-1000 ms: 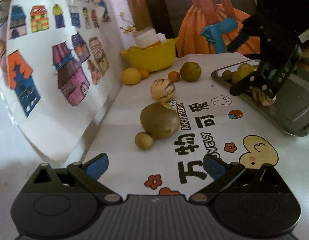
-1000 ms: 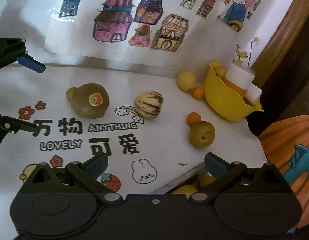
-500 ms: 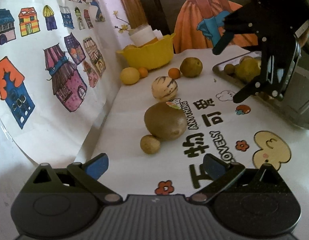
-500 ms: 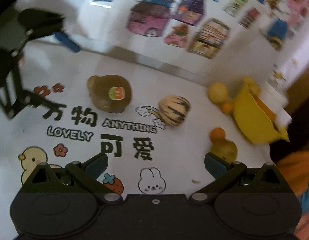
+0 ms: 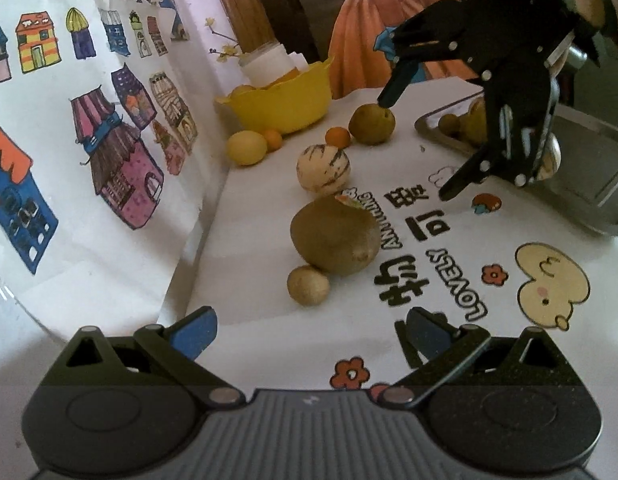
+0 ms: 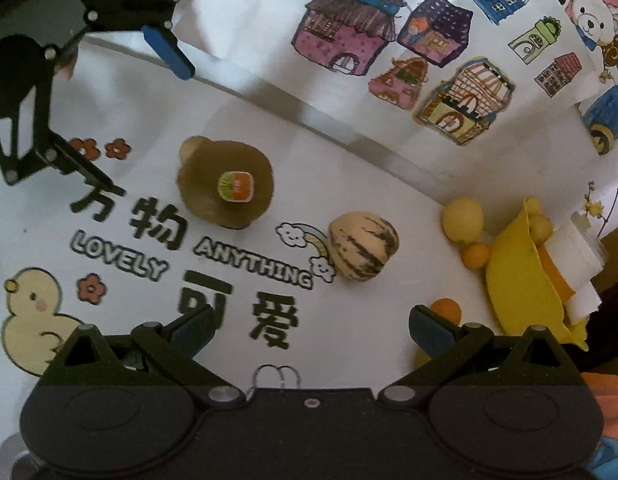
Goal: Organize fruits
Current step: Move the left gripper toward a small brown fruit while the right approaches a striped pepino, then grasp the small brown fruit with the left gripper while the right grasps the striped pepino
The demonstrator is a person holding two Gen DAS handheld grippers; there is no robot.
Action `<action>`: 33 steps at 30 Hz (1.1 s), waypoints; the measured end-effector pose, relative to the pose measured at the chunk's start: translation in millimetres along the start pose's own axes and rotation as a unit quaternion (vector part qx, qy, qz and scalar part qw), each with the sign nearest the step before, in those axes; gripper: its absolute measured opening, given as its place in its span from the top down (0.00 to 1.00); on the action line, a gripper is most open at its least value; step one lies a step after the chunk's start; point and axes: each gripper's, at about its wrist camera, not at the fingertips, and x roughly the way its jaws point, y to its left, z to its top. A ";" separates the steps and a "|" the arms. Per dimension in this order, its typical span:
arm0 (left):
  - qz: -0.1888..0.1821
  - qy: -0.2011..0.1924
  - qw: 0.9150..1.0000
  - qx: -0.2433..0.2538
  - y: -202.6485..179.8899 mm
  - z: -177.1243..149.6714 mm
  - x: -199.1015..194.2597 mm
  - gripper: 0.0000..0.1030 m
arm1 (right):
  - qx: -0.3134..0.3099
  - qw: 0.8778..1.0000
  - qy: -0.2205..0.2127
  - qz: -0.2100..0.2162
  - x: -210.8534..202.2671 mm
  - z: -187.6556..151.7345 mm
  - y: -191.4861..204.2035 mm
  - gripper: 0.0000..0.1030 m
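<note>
White printed table mat (image 5: 449, 280) — kiwi (image 5: 335, 236), striped melon (image 5: 324, 168), both hand-held grippers agape.

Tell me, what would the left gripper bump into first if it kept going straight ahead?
Probably the small round fruit just ahead of the open left gripper, with the big kiwi right behind it; depth is hard to judge.

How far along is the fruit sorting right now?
Early on. Done: a few yellowish fruits already sit in the metal tray. In hand: nothing; the right claw is open above the mat, and the left claw is open too. Left: the big kiwi, small brown fruit, striped melon, pear, lemon and two small oranges remain loose.
</note>
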 end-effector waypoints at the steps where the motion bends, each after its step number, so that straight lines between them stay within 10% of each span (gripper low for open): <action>1: -0.002 -0.003 1.000 -0.001 -0.2 1.6 0.0 0.00 | -0.007 1.000 0.001 -0.004 2.1 0.5 -0.5 0.01; 33: -0.034 -0.038 0.998 -0.031 0.7 24.1 37.3 0.01 | 0.014 0.999 -0.032 -0.006 36.4 -4.3 -35.2 0.01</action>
